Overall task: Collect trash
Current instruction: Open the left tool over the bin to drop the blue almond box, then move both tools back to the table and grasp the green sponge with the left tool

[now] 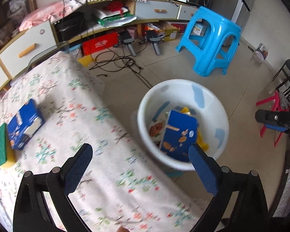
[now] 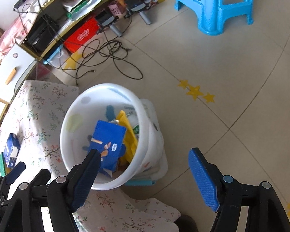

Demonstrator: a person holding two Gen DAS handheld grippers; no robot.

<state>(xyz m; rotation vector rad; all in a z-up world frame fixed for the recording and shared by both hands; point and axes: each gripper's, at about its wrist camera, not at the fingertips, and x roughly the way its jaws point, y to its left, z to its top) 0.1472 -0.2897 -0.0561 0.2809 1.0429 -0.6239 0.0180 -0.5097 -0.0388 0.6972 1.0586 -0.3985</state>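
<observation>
A white bin [image 1: 212, 100] [image 2: 106, 90] stands on the floor beside the table. Inside it a blue snack box [image 1: 178, 133] [image 2: 108, 141] leans on yellow packaging [image 2: 128, 131]. Another blue box [image 1: 25, 124] [image 2: 10, 150] lies on the floral tablecloth next to a green and yellow sponge [image 1: 2, 145] [image 2: 2, 164]. My left gripper [image 1: 141, 154] is open and empty over the table edge near the bin. My right gripper [image 2: 145, 158] is open and empty above the bin's rim; it also shows at the right of the left wrist view [image 1: 276, 119].
A table with a floral cloth [image 1: 77, 116] [image 2: 34, 104] fills the left. A blue plastic stool [image 1: 210, 38] [image 2: 218, 3] stands on the tiled floor. Black cables [image 2: 106, 54] lie before a cluttered shelf unit [image 1: 106, 19]. A red stool [image 1: 270, 114] is at right.
</observation>
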